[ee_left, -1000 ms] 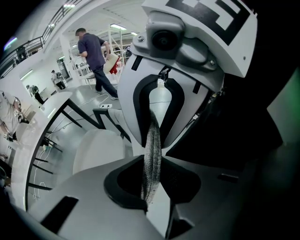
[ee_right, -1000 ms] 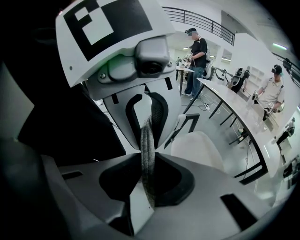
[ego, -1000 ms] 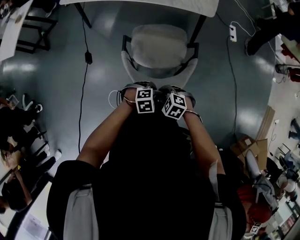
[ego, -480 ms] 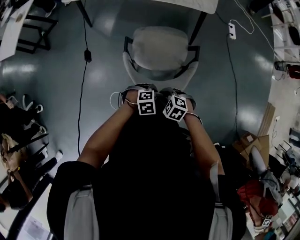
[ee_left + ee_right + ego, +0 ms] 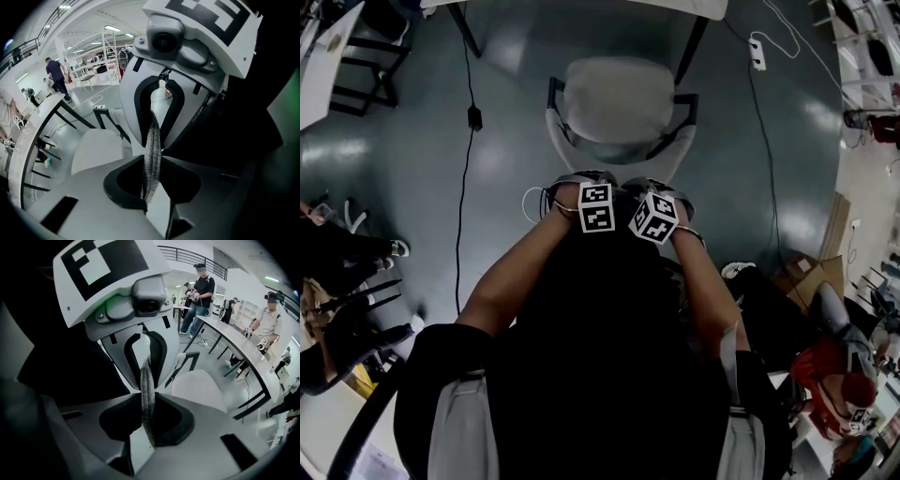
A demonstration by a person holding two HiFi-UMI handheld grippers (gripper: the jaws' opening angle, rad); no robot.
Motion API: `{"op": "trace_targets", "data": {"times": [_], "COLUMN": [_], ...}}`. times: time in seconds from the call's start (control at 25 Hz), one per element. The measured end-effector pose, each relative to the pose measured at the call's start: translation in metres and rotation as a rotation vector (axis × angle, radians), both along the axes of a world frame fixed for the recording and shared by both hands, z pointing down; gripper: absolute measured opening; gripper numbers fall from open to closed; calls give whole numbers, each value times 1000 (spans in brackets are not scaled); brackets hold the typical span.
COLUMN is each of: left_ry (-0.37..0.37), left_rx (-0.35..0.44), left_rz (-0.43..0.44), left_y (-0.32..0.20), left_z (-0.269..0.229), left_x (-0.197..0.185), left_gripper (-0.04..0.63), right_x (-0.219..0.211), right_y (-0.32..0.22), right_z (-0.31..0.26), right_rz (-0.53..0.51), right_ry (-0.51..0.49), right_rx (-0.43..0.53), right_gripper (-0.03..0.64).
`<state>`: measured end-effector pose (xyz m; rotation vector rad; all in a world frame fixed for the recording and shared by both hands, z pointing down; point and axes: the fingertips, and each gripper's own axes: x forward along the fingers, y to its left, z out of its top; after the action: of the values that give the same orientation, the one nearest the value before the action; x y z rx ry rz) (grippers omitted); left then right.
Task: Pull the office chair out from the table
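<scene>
Seen from above, a person stands behind a white-framed office chair with a pale grey padded seat and black armrests, gripping it with a pair of hand-held tongs in each hand. The left tongs are closed on the top edge of the chair's grey mesh backrest, the fabric pinched between the pads. The right tongs clamp the same edge just beside them, and the square-marker cubes of both face upward. Both pairs point steeply down at the backrest. The chair's seat lies just beyond the tongs. Further out past the seat is the near edge of the long white worktop on slanted black legs, with a strip of glossy dark grey floor showing between seat and edge. A thin black cable trails across the floor to the left of the left tongs. A white power strip lies beyond and to the right of the right tongs.
</scene>
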<state>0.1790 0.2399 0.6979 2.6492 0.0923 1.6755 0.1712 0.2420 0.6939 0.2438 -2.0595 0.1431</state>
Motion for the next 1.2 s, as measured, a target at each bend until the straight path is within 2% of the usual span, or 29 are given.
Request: {"op": "trace_targets", "data": {"times": [0.36,0.92,1.2], "left_ry": [1,-16,21], "left_rx": [0,-16,14], "left_rz": [23,7,14], "left_y": [19,38,41], "left_z": [4,2,-4], "left_x": [-1,6,-5], "left_gripper": [84,86,91], "right_x": [-1,6,-5], "right_y": [18,38,42], "right_z": [4,1,-4], "right_rz": [26,-14,-14], "right_ry": [13,-16,-14], "right_rx": [11,-19,-23], "right_gripper": [81,81,83]}}
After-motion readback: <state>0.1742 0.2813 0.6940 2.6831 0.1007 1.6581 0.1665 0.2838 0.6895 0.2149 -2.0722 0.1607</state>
